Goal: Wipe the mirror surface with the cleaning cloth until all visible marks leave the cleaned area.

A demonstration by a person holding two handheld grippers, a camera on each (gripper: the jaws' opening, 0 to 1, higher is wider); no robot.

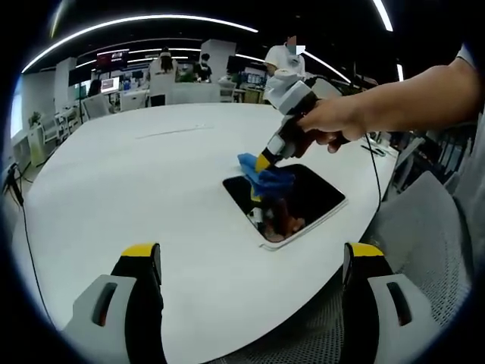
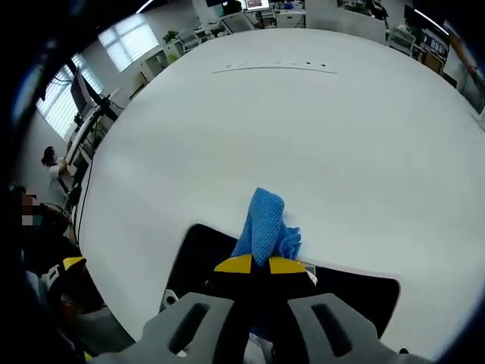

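A dark rectangular mirror (image 1: 314,193) with a white frame lies flat on the white table (image 1: 151,189), near its right edge. A blue cleaning cloth (image 1: 265,176) rests bunched on the mirror's far left part, and my right gripper (image 1: 261,163), held by a person's hand, presses down on it with its jaws shut. In the right gripper view the blue cloth (image 2: 265,227) sticks out past the right gripper (image 2: 260,265), over the mirror (image 2: 201,254). My left gripper (image 1: 254,262) hovers open above the table's near edge, well short of the mirror, with nothing between its jaws.
The white table (image 2: 303,129) is broad and bare beyond the mirror. A grey mesh chair (image 1: 424,227) stands at the table's right side. Desks, monitors and people fill the office behind. A thin seam line (image 2: 276,68) crosses the far tabletop.
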